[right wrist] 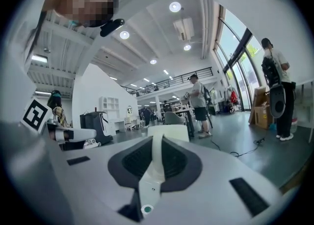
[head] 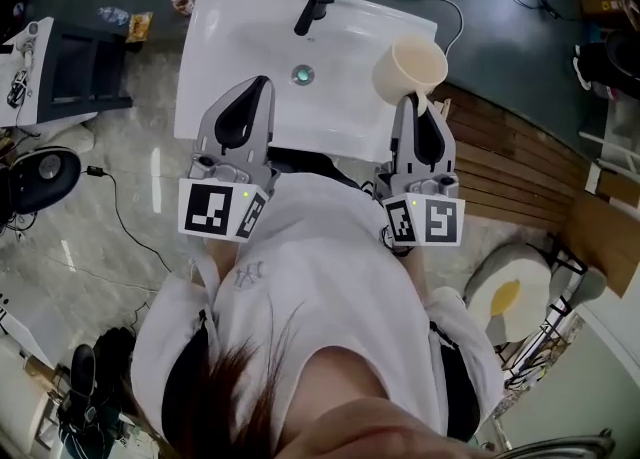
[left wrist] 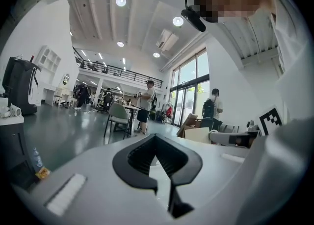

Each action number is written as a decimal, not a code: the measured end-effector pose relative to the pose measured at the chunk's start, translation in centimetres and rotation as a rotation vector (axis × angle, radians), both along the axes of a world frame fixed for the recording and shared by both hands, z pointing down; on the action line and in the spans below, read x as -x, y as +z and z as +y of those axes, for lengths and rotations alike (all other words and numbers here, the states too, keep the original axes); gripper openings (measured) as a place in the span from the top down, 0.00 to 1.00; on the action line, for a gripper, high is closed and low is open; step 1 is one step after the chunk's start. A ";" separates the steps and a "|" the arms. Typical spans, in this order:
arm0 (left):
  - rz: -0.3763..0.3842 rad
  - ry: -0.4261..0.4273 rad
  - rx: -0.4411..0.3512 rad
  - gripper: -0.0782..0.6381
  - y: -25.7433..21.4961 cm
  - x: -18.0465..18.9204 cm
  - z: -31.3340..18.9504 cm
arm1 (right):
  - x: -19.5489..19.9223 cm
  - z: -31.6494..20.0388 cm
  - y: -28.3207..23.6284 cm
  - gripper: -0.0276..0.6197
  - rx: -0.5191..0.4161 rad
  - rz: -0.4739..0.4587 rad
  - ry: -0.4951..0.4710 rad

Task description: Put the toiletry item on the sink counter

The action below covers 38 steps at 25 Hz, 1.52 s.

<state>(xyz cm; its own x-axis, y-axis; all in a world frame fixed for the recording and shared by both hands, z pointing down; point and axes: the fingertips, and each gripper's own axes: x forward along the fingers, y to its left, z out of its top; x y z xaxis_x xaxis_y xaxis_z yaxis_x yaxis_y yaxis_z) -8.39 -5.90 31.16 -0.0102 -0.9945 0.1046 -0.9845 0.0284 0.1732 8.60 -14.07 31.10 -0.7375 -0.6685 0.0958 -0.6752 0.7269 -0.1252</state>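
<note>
Right hand-held gripper (head: 412, 99): jaws nearly closed, pinching the wall of a cream plastic cup (head: 410, 69) at its rim. In the right gripper view the cup's wall (right wrist: 171, 132) runs as a pale strip straight between the two black pads (right wrist: 132, 162), one pad on each side of it and pressed against it. Right hand-held gripper (right wrist: 157, 139) has a firm grip and nothing else in it.

Cup position, head view: tilted, with its mouth partly toward the camera. It is at the right-hand edge of the white sink (head: 230, 17), overlapping the rim. Cannot tell whether it touches the sink counter.

Left hand-held gripper (head: 258, 87): jaws together, empty. It is over the left part of the basin, well apart from the cup. In the left gripper view the tips of the left hand-held gripper (left wrist: 155, 136) meet, and only white basin shows behind the pads.

Black faucet (head: 315, 2) at the back of the sink. Drain (head: 302, 74) lies between the two grippers, nearer the left one.
</note>
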 end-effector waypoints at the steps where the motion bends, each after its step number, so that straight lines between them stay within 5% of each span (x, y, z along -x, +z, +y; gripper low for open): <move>1: -0.001 0.002 0.000 0.88 -0.1 -0.1 -0.2 | -0.1 -0.2 0.0 0.90 0.003 0.001 0.003; 38: -0.014 0.100 -0.007 0.88 -0.5 3.5 -4.5 | 2.2 -2.8 0.3 0.90 -0.028 0.019 0.117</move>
